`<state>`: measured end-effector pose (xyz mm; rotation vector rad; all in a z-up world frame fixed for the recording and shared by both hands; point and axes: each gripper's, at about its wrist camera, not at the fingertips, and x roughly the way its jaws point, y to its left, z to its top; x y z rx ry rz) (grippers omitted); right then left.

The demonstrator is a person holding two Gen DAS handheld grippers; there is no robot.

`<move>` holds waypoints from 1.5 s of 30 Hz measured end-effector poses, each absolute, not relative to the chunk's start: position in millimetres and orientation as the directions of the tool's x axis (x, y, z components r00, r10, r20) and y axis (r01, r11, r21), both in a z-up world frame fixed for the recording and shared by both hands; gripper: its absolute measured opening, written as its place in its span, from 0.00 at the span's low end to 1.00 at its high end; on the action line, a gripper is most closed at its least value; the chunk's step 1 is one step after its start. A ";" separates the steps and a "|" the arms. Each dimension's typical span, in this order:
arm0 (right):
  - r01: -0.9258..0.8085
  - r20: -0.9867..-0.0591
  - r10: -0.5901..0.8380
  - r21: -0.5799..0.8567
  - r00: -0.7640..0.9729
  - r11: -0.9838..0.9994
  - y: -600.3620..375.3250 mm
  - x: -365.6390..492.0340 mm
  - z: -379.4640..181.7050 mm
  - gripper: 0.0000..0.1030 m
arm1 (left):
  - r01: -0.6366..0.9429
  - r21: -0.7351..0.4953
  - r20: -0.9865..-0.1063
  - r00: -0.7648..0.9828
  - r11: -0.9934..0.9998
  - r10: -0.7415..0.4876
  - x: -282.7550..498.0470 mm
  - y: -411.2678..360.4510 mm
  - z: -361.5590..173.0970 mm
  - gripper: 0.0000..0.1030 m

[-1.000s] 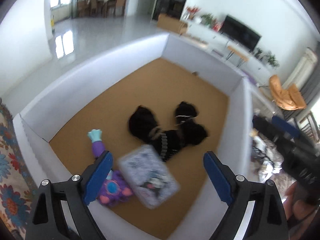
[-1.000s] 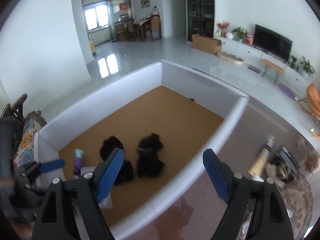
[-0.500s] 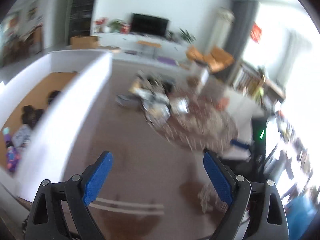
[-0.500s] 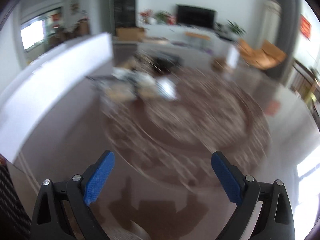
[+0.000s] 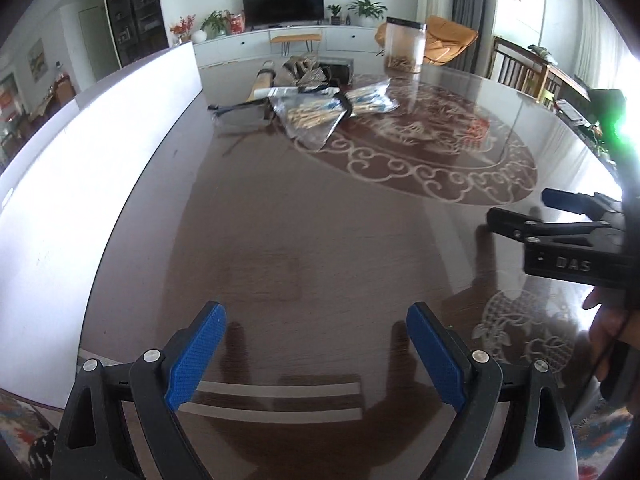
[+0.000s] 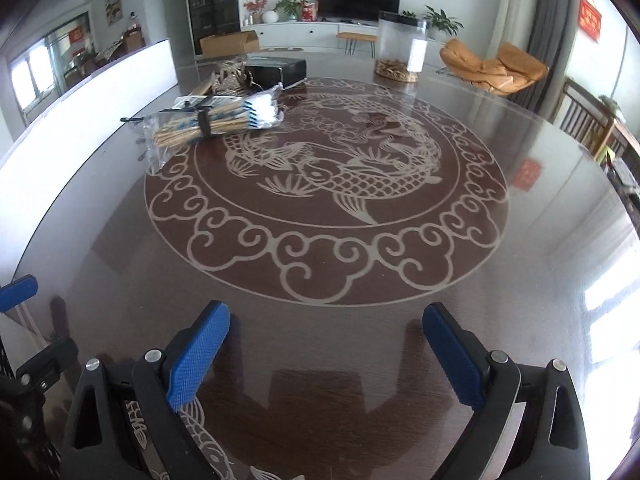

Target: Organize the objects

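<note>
While both grippers, the left gripper (image 5: pixel 312 354) and right gripper (image 6: pixel 324 354), are hanging spread and empty over the table (image 6: pixel 520 280), the soft, crinkly bag of sticks (image 6: pixel 208 122) is lying near the far left edge; pinching its stiff middle looks best.

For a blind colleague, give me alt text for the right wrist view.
Open right gripper with blue pads hovers empty over a dark round table bearing a pale fish design. A clear bag of wooden sticks lies far left, beside a white box wall.

We see a glossy dark wood table (image 6: pixel 540 240), crinkly clear plastic bags (image 6: pixel 256 110), and ribbed blue gripper pads (image 6: pixel 198 360).
</note>
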<state>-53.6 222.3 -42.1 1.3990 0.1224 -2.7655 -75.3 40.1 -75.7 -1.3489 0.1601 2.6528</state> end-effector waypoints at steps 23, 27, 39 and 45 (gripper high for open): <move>0.056 -0.822 -0.020 -0.015 -0.569 -0.998 226.8 -57.8 -45.2 1.00 | -0.162 0.008 -0.792 -0.604 -0.987 0.093 -74.3 28.9 -80.2 1.00; 0.056 -0.823 -0.020 -0.015 -0.568 -0.998 226.7 -57.7 -44.9 1.00 | -0.163 0.007 -0.783 -0.614 -0.987 0.096 -71.3 27.4 -80.2 1.00; 0.036 -0.822 -0.007 -0.016 -0.569 -0.999 224.2 -79.1 -45.2 1.00 | -0.156 0.008 -0.773 -0.627 -0.988 0.093 -69.2 28.9 -79.7 1.00; 0.026 -0.821 -0.001 -0.017 -0.572 -1.000 222.6 -89.1 -44.4 1.00 | -0.155 0.009 -0.773 -0.628 -0.988 0.091 -68.9 29.3 -80.2 1.00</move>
